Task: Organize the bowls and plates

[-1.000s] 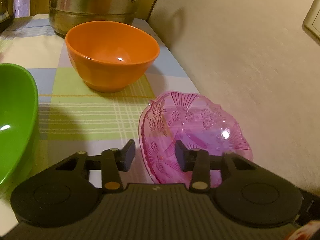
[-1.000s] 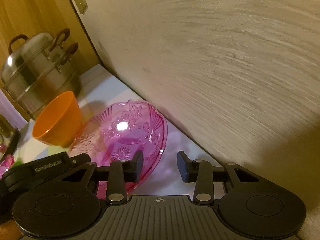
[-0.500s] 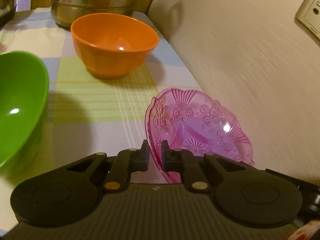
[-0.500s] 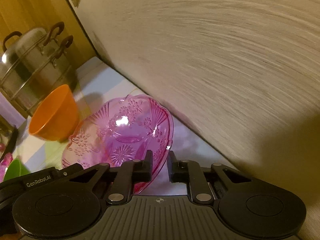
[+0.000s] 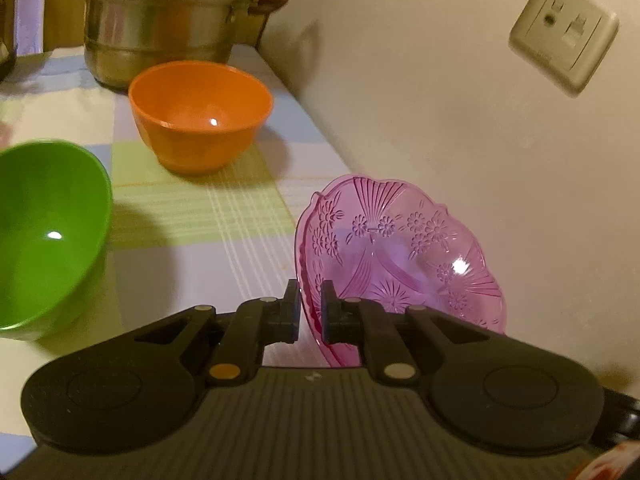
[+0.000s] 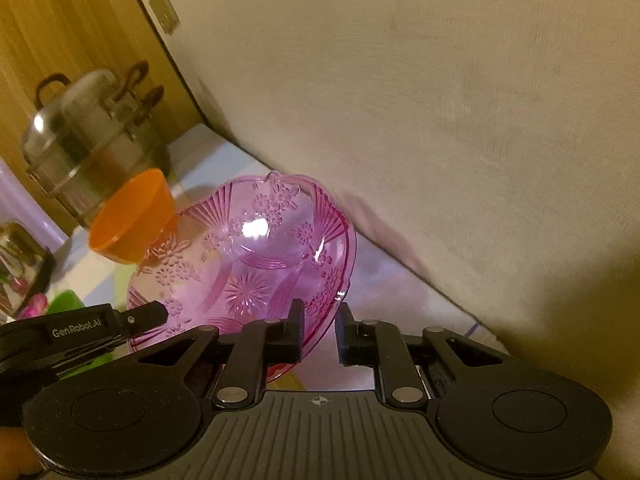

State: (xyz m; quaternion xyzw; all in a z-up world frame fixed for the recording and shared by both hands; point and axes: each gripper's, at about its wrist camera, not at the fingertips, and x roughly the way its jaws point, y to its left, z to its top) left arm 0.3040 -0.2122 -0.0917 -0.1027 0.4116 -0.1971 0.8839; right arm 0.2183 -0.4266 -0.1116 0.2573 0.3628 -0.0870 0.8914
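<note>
Change: L gripper [image 5: 310,312] was spread 1.0 s ago, was narrowed at 0.5 s, and is now pinched on the rim of the pink dish [image 5: 400,256]. R gripper [image 6: 319,330] was likewise narrowed; its fingers sit either side of the opposite rim, w/ a small gap seen at the R pad, so full contact cannot be told.
Meaning: dish is judged secured by L; a lift appears begun, as the dish is now tilted up on edge.
Dish vs tools: near rim is held between L pads; in the R view [image 6: 240,256] the rim is passed between the fingers.
Dish place: by the wall [image 5: 460,128], over the cloth [image 5: 200,216]; lower edge hidden, so contact w/ cloth cannot be told.
Others: orange bowl [image 5: 200,114] beyond, apart; green bowl [image 5: 44,236] to the L, apart; pot [image 5: 160,20] behind.
Left to do: 2 bowls are untouched.
</note>
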